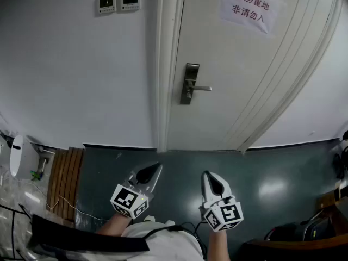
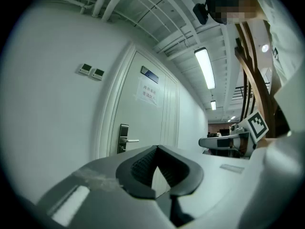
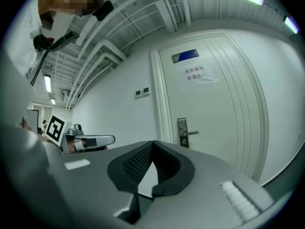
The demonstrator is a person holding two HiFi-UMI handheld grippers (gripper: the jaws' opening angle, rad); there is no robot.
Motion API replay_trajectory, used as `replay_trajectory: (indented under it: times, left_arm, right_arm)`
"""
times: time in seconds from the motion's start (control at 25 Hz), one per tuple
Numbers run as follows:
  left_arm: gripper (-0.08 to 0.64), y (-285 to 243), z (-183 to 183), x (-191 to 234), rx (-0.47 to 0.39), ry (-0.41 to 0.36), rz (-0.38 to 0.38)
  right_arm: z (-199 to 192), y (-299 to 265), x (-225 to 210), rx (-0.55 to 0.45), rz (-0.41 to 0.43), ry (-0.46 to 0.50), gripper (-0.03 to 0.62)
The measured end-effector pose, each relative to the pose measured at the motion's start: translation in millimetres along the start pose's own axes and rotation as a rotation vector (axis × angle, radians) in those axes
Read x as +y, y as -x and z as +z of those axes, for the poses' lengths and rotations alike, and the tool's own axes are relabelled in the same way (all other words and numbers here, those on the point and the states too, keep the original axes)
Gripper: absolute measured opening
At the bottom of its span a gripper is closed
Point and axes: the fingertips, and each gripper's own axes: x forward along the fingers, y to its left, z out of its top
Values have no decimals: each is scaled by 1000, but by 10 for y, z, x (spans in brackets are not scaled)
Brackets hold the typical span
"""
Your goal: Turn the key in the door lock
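A white door (image 1: 239, 75) is closed ahead of me. Its metal lock plate (image 1: 188, 84) carries a lever handle (image 1: 202, 88) that points right; I cannot make out a key in it. The plate also shows small in the left gripper view (image 2: 123, 138) and the right gripper view (image 3: 183, 131). My left gripper (image 1: 154, 171) and right gripper (image 1: 213, 179) are held low and side by side, well short of the door. Both are shut, tips together, with nothing between them (image 2: 157, 148) (image 3: 152, 143).
A paper sign (image 1: 250, 7) is stuck high on the door. Two small wall panels (image 1: 118, 2) sit left of the door frame. Wooden slats (image 1: 64, 181) and cables lie on the floor at the left; dark furniture (image 1: 326, 216) stands at the lower right.
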Motion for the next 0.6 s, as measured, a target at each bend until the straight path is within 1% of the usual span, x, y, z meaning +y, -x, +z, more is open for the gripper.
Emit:
replay_trajectory:
  times: [0.28, 0.44, 0.6]
  left_arm:
    - [5, -149, -30, -99, -2, -7, 8]
    - [6, -195, -75, -189, -2, 1, 21]
    - [5, -208, -104, -294, 3, -13, 30]
  right_arm:
    - [-46, 28, -150, -2, 21, -14, 8]
    - [-28, 105, -210, -39, 60, -58, 8]
    - [-84, 185, -296, -42, 65, -86, 8]
